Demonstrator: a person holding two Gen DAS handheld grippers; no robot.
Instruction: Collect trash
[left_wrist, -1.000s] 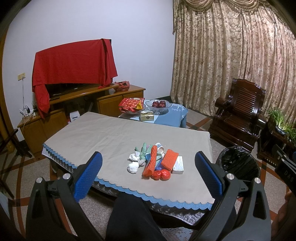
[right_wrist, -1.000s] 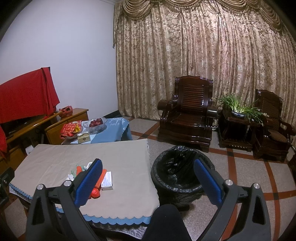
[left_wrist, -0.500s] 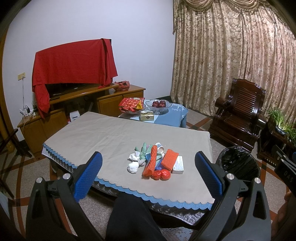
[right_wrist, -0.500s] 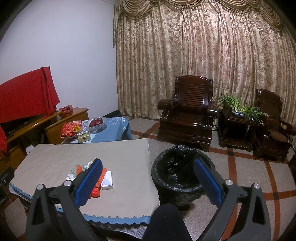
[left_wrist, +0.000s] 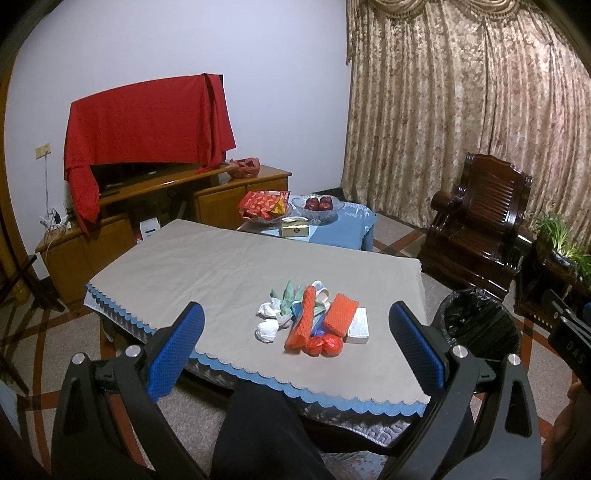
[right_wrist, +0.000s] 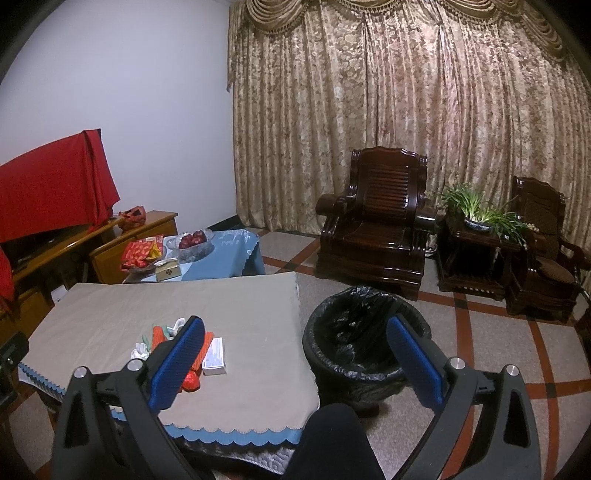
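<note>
Waiting untouched on the counter (left_wrist: 229, 273), the trash pile (left_wrist: 314, 319) sits beside an apparently empty bin (right_wrist: 364, 332); both grippers' fingers (left_wrist: 175, 345) gape apart, holding nothing.

**Camera placement and shared coverage**

The left wrist view looks forward and slightly down from beyond the near edge of the table (left_wrist: 229, 266), facing the far-left wall and the red-draped cabinet (left_wrist: 147, 122). The trash pile (left_wrist: 314, 317) lies near centre, framed between the blue finger pads (left_wrist: 175, 352).

The right wrist view sits to the right of the first, at similar height and distance, and faces further right toward the curtain (right_wrist: 406, 118) and armchairs (right_wrist: 373, 229). The black-lined bin (right_wrist: 364, 332) lies centre, on the floor just right of the table.

Both views share the table, the trash pile (right_wrist: 177, 347), the bin (left_wrist: 480, 325), the blue side table (left_wrist: 343, 229) and the nearer armchair.
</note>
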